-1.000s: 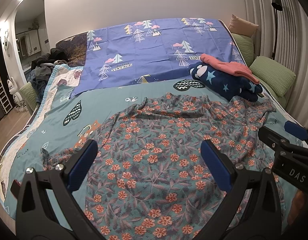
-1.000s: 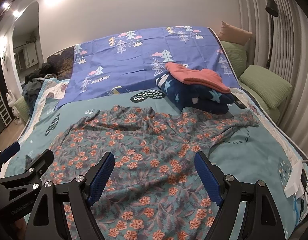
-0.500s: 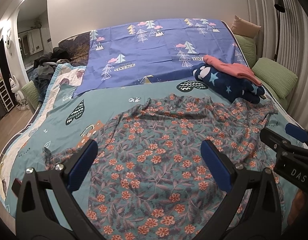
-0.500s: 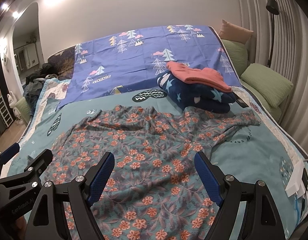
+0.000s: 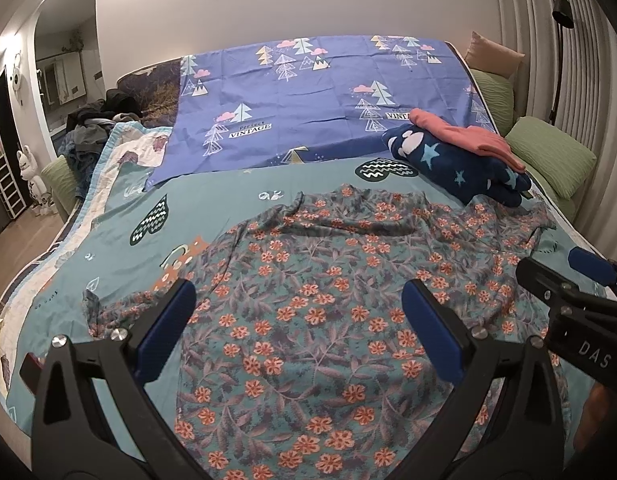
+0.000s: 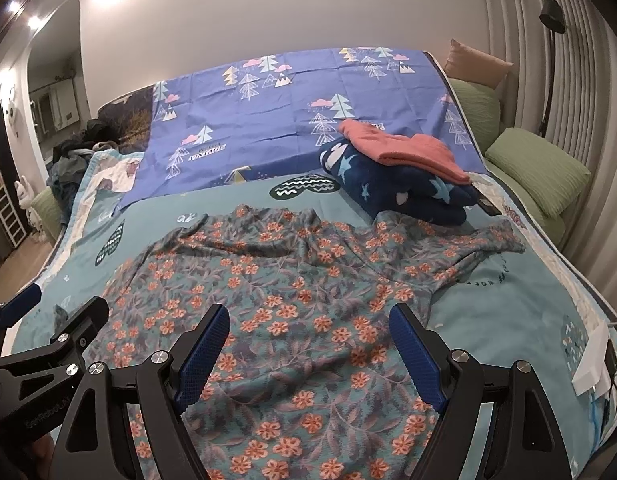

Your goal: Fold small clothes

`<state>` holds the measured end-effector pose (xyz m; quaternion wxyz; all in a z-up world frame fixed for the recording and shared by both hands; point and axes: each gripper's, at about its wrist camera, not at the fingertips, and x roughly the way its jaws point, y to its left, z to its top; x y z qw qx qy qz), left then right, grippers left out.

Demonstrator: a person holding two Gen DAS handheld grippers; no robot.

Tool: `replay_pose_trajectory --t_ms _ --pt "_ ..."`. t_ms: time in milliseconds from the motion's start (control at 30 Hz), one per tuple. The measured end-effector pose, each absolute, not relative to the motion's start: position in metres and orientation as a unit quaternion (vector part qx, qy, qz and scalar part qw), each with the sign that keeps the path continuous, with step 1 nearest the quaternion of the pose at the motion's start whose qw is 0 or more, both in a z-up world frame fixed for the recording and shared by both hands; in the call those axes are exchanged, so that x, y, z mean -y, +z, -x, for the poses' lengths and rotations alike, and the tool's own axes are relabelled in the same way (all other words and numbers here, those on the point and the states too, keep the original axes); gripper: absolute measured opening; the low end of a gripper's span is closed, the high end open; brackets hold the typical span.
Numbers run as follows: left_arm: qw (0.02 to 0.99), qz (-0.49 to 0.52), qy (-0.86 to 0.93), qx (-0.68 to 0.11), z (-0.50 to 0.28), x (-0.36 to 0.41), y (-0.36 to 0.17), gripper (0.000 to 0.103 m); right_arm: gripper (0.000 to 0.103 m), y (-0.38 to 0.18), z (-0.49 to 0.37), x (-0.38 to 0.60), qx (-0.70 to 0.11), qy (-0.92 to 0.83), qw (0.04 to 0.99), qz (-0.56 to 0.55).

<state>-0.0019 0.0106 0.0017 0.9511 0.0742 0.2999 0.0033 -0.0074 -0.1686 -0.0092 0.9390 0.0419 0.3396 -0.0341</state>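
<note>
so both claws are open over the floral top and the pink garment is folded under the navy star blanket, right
Not quite: the pink garment lies on top of the navy star blanket, not under it, as the right wrist view shows. The rest holds: the left claw and the right claw are both open over the floral top.
</note>
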Motion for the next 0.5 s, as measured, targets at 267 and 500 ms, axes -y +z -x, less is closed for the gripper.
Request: replay_pose_trajectory --t_ms 267,500 --pt "0.945 -0.059 0.018 -0.320 -0.005 -0.035 -0.006 0.102 0.084 -0.015 -0.002 0.158 -0.343 -0.044 0.938 -0.005" --pt "0.939 -0.016 0.061 -0.339 -0.013 -0.081 -0.019 0.102 0.084 -0.021 -0.020 0.136 -0.364 -0.020 0.931 -0.003"
